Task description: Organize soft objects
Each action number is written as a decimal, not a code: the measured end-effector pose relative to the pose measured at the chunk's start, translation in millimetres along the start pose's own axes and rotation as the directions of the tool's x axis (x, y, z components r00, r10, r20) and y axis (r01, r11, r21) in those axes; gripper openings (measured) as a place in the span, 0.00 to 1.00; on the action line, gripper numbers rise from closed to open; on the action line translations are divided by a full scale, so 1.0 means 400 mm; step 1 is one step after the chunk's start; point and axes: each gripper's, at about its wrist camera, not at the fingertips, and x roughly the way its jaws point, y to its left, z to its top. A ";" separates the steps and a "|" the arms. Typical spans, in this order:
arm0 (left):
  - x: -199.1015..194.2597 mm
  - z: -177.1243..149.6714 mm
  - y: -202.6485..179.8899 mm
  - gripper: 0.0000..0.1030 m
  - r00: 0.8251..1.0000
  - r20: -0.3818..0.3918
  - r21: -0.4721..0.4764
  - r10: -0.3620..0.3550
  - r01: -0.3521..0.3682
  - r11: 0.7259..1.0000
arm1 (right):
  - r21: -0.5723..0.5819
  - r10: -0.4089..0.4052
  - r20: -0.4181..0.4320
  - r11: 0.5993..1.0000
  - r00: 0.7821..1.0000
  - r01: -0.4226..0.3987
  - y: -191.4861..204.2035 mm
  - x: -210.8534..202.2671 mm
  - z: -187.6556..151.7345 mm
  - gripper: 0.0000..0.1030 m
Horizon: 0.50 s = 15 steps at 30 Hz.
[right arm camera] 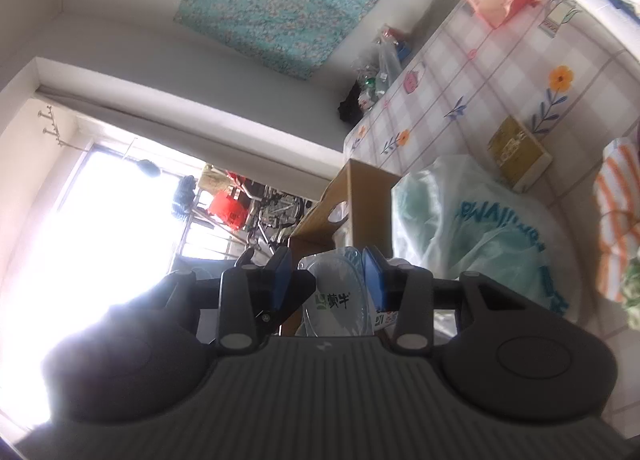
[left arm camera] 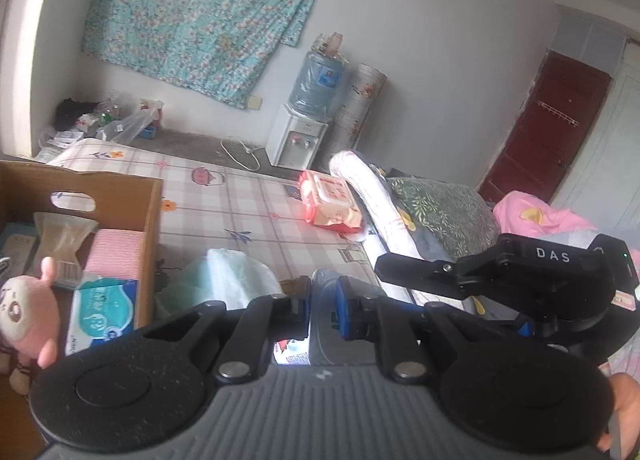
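Right wrist view: the right claw (right arm camera: 332, 284) grasps a clear plastic pouch (right arm camera: 334, 292) with green print, its blue pads (right arm camera: 374, 280) pressing both sides. The pouch's long axis runs along the fingers, pointing toward 12 o'clock at the cardboard box (right arm camera: 360, 195). A pale green plastic bag (right arm camera: 472, 227) lies at 3 o'clock, on the checked floral cloth (right arm camera: 480, 79).

Left wrist view: the left claw (left arm camera: 323, 300) is clenched on a thin edge of the same clear plastic, near the right claw at 3 o'clock. The box at 9 o'clock holds a pink plush toy (left arm camera: 28, 312), a tissue pack (left arm camera: 100, 312) and a pink cloth (left arm camera: 116, 252).
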 end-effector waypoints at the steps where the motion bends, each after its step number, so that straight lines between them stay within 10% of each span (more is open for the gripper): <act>1: -0.026 0.000 0.023 0.13 1.000 0.013 -0.013 0.015 -0.015 1.000 | -0.012 0.009 -0.017 1.000 1.000 -0.009 0.020 0.020 -0.012 0.39; 15: -0.259 -0.060 0.347 0.13 0.969 0.023 -0.238 0.248 -0.235 0.942 | -0.089 -0.008 -0.357 0.996 0.934 -0.026 0.170 0.383 -0.245 0.41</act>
